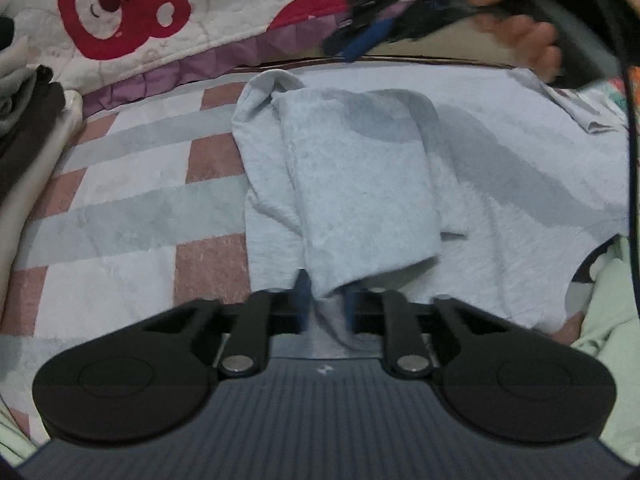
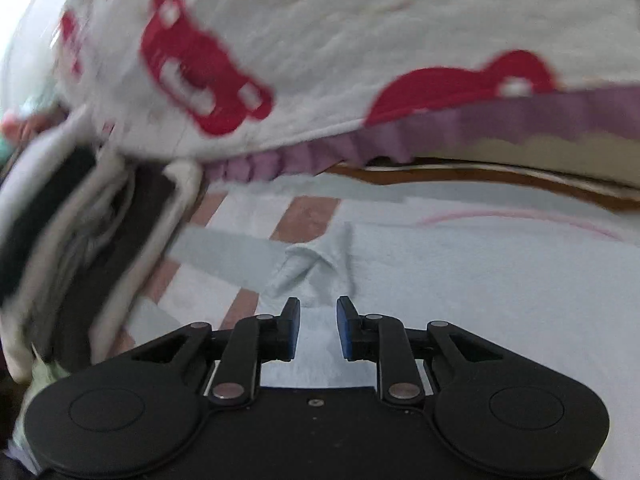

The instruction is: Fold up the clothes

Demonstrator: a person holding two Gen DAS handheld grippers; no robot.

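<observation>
A pale blue-grey garment (image 1: 500, 184) lies spread on a checked bed cover (image 1: 120, 216). One part of it is folded over toward the middle (image 1: 360, 184). My left gripper (image 1: 326, 300) is shut on the near edge of that folded part and holds it a little raised. My right gripper (image 2: 318, 328) is open and empty, just above the garment (image 2: 460, 280) near a bunched corner (image 2: 304, 268). It also shows in the left wrist view (image 1: 380, 28), blurred, above the far edge.
A white quilt with red bears and a purple frill (image 1: 200, 12) (image 2: 320, 60) lies along the far side. A stack of folded clothes (image 1: 24, 128) (image 2: 80, 240) sits at the left. A pale green cloth (image 1: 612, 320) lies at the near right.
</observation>
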